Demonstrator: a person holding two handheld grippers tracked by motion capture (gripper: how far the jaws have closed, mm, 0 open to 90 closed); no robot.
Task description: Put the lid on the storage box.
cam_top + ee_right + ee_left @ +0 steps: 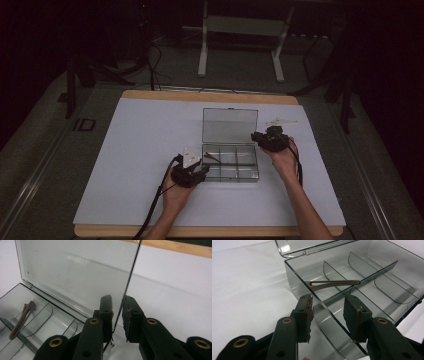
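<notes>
We see the clear box (230, 162) mid-bench (125, 150), open room all around. Left gripper (328, 315) jaws straddle its corner wall, wide; right gripper (117, 315) jaws narrowly flank the lid (75, 272) edge. 1 clip (332, 284) lies inside.

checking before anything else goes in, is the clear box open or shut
Open: the clear box has its lid standing up from the back edge.

The left gripper (328, 315) is straddling the near corner wall of the clear compartment box (372, 277), jaws standing apart around it. Beyond the fingertips, a tan hair clip (332, 284) is lying across a divider.
</notes>
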